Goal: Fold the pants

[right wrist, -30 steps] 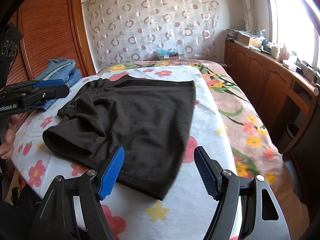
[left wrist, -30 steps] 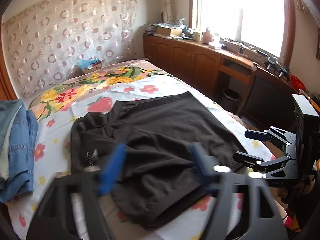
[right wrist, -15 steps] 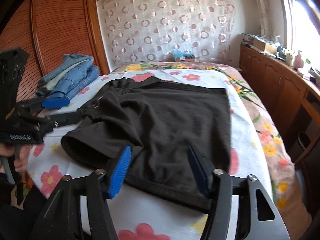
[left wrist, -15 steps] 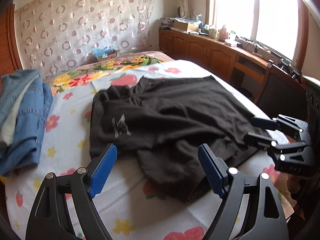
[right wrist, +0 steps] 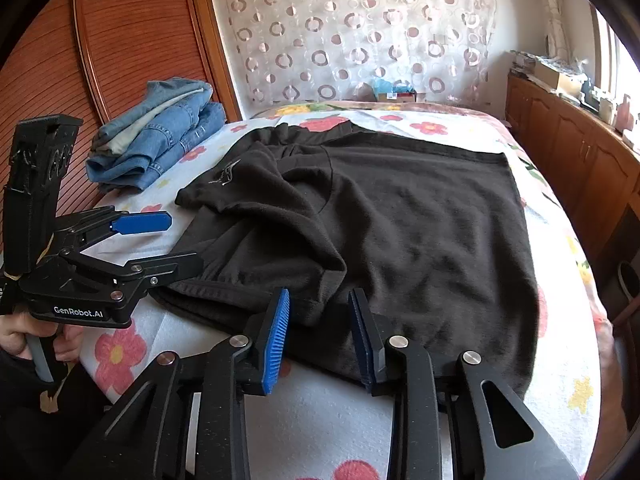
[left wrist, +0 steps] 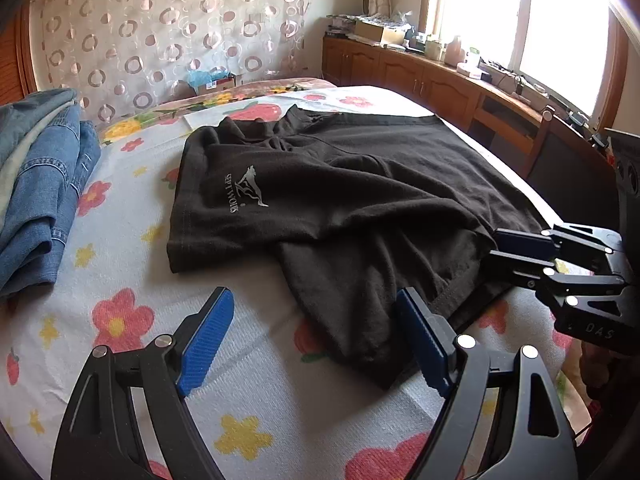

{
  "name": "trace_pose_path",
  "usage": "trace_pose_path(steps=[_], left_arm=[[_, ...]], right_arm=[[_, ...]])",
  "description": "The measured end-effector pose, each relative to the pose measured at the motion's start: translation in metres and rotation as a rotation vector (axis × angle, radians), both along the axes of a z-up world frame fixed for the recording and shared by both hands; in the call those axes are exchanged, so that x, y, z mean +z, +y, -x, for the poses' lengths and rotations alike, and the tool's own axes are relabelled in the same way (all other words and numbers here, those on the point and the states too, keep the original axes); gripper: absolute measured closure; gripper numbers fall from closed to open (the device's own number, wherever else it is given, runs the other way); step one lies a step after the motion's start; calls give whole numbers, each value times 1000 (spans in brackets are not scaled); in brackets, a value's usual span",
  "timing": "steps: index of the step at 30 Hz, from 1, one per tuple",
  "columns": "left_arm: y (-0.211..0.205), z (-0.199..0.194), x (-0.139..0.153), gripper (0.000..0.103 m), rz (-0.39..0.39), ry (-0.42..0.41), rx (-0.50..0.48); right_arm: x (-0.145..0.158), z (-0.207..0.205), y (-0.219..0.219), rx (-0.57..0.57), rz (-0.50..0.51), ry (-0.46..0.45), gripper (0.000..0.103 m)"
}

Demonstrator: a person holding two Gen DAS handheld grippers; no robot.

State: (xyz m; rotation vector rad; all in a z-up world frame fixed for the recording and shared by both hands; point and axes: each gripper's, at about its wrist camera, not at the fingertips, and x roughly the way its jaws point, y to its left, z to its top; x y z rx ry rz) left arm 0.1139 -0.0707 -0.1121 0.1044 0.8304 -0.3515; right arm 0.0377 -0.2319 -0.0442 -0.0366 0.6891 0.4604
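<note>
Black fabric dominated the bed: the pants lay spread across the flower-printed sheet, waistband toward the far end, one leg rumpled and folded partly over the other near the front edge, a pale printed logo showing on the upper leg. And look at the left tool, hovering low over the sheet just short of the nearest hem, blue pads spread wide with nothing between them; from the right wrist view that same left tool sat at the pants' left side, jaws apart, a hand gripping its handle below. Over on the other side, the right tool had its pads parted to a narrower gap right at the front hem, cloth lying in the space between them, though not pinched as far as could be seen; seen from the left wrist, the right tool reached in at the pants' right edge, fingertips touching the fabric. A stack of folded denim jeans rested on the bed's left side, well apart from the pants. Behind the bed hung a sheer curtain patterned with rings; wooden sliding panels covered the left wall, and wooden cabinets under a bright window ran along the right, cluttered on top.
</note>
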Motion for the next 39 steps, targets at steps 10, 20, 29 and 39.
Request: trace_pose_path(steps=[10, 20, 29, 39], left_arm=[[6, 5, 6, 19, 11, -30, 17], [2, 11, 23, 19, 16, -73, 7], [-7, 10, 24, 19, 7, -75, -8], [-24, 5, 29, 19, 5, -85, -45]], right_arm=[[6, 3, 9, 38, -10, -26, 96], [31, 22, -15, 13, -36, -113, 97], [35, 42, -32, -57, -38, -146, 97], [7, 51, -31, -119, -21, -72, 97]])
